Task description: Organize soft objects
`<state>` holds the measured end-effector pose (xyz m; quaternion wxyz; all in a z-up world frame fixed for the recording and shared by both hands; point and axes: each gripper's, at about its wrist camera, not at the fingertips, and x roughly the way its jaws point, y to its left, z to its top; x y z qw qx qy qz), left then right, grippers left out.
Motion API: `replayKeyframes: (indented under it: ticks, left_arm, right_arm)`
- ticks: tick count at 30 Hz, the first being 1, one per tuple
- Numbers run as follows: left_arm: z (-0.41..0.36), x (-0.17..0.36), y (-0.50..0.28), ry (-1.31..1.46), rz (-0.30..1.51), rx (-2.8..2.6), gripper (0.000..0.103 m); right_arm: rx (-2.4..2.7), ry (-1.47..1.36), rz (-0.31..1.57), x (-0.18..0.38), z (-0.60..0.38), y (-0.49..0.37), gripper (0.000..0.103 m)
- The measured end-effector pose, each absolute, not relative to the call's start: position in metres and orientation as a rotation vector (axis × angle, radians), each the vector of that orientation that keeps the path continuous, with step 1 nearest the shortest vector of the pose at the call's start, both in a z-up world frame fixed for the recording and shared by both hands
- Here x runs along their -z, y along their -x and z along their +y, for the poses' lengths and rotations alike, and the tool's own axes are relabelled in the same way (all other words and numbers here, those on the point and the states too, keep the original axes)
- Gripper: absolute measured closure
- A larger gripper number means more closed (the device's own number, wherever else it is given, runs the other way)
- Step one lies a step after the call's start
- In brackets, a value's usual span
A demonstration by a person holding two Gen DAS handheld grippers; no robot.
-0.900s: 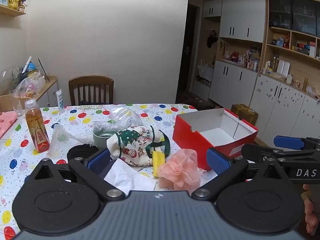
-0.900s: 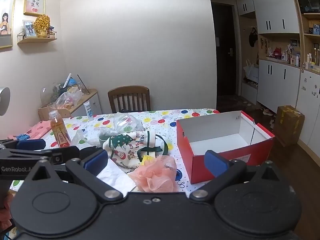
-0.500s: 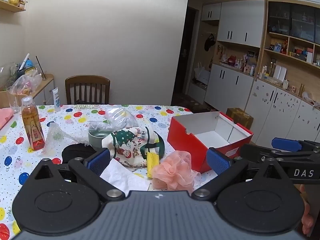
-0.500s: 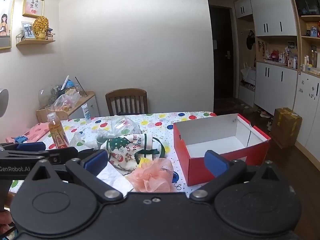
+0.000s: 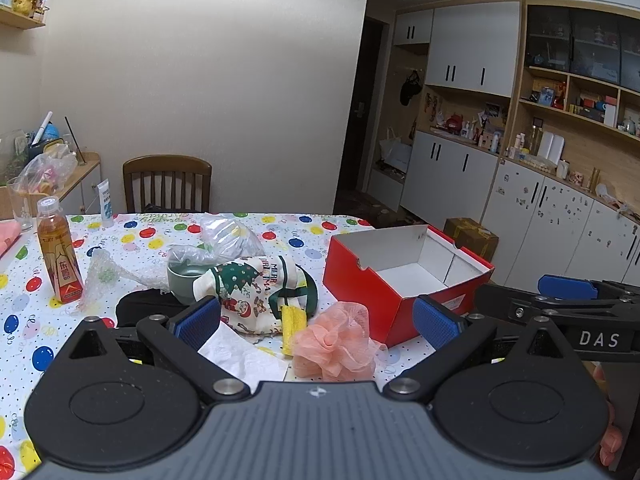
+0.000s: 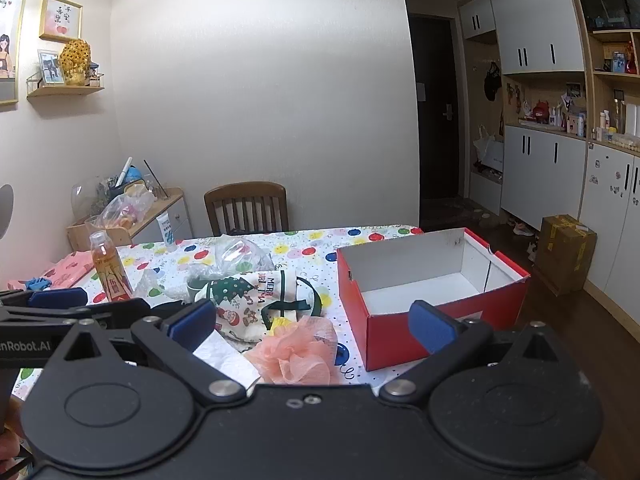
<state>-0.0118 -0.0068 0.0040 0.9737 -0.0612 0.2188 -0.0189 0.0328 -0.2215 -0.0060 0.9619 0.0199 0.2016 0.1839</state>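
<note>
Peach mesh pouf [image 5: 334, 342] on spotted tablecloth [image 5: 132, 240], near front edge, just left of red box [image 5: 360, 280]. Box open, white inside, nothing in it. Christmas cloth [image 5: 250, 290] behind pouf, touching yellow item [image 5: 293, 320]; white tissue [image 5: 240, 354] to its left. Green cup [image 5: 185, 280] and clear wrap [image 5: 228, 236] farther back. Tea bottle [image 5: 59, 258] upright at far left. Left gripper [image 5: 316, 322]: jaws spread wide, nothing between pads, held above table edge with pouf framed between fingers. Right gripper [image 6: 312, 322]: jaws spread wide, likewise holding nothing, beside left gripper.
</note>
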Motion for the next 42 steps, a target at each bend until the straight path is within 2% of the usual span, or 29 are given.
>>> replayKeyframes:
  ticks: [42]
  left_arm:
    - [-0.030,-0.009,0.031,0.101,0.424,-0.018,0.000]
  right_arm:
    - [-0.413,-0.037,0.378,0.002,-0.235,-0.021,0.000]
